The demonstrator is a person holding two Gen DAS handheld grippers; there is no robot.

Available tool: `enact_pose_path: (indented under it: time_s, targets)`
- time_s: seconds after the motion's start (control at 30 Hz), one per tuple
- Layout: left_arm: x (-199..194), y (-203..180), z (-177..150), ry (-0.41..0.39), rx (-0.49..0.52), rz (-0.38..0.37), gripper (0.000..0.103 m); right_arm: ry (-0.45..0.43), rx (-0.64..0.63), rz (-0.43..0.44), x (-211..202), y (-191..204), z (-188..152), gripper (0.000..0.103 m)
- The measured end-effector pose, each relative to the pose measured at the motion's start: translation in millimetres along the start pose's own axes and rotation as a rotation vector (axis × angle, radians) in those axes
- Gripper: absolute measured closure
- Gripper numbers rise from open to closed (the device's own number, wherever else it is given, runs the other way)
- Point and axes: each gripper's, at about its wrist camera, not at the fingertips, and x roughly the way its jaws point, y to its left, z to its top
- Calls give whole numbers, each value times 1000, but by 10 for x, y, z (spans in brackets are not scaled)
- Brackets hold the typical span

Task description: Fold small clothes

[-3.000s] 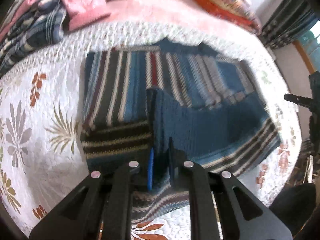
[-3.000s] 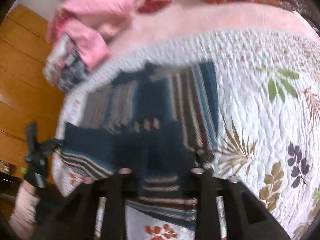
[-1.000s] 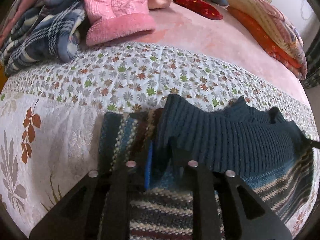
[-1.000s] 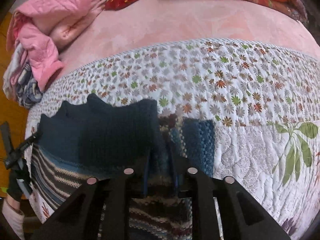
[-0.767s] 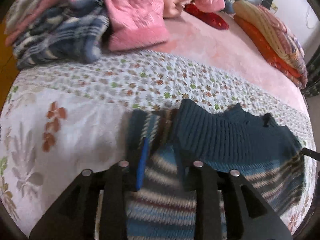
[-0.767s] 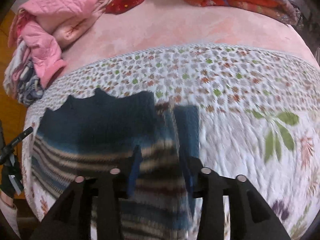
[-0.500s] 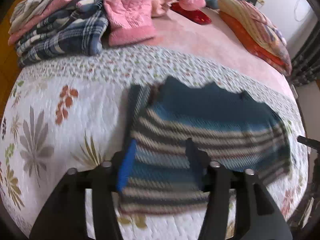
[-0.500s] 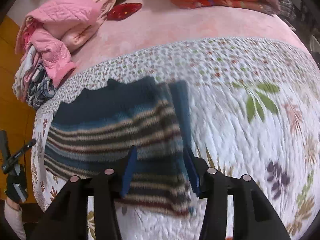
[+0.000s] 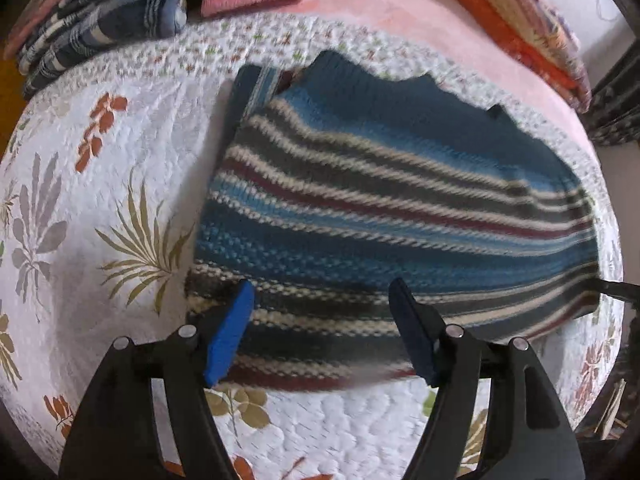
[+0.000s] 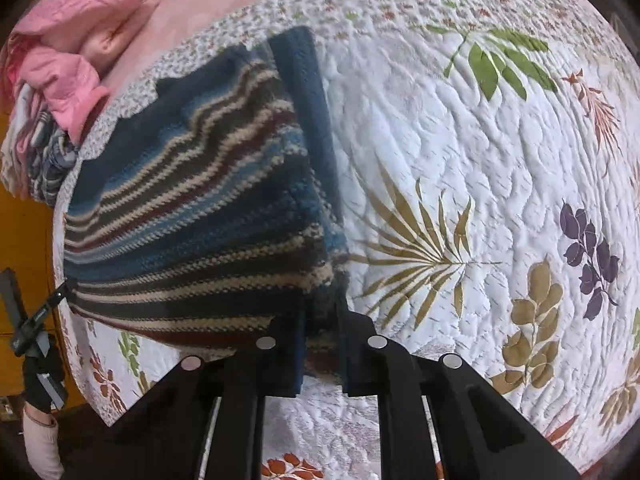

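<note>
Striped sweater (image 9: 384, 208): knitted, blue with cream, grey and maroon bands. Lies folded into a compact block on the quilted bedspread (image 9: 100, 184), centre of the left wrist view; left-centre of the right wrist view (image 10: 192, 200). A dark ribbed layer shows along its upper edge, and a narrow blue strip of lower layer sticks out on one side.

Left tongs (image 9: 320, 328): released, blue pads spread wide, hovering over the sweater's near hem, nothing between them.

Right tongs (image 10: 320, 344): clenched on the sweater's near corner, lower centre of the frame, with knit bunched between the jaws.

Progress, judged: main folds appear done. Remaining: let go of the corner, perhaps tidy the protruding strip and square the edges.

Edges and room: bedspread's edge runs close beside the sweater at the lower left of the right wrist view, where a gloved hand (image 10: 40, 408) with the other tool appears. Open quilt lies wide to the right of that frame. Pile of pink and plaid clothes (image 9: 132, 4) sits at upper left, well apart.
</note>
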Motion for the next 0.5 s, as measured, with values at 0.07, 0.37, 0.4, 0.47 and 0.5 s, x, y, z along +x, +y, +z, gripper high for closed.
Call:
enact_pose_path:
  time_s: [0.07,0.37,0.4,0.47,0.5]
  targets:
    - [84,43,-16,19,-16,0,34,19,-9,-27,71,2,-8,91]
    - [166,10,-33,17,17,20,33,33,-16,-55,157,-21,1,89]
    - [169,14,-34,15,15,19,33,33,-18,-59,167,-9,10,89]
    - [165,21,-30,14,12,18,33,34,-21,-59,171,5,39,88]
    - [161,13,-18,14,10,18,33,34,-24,-57,163,11,48,86]
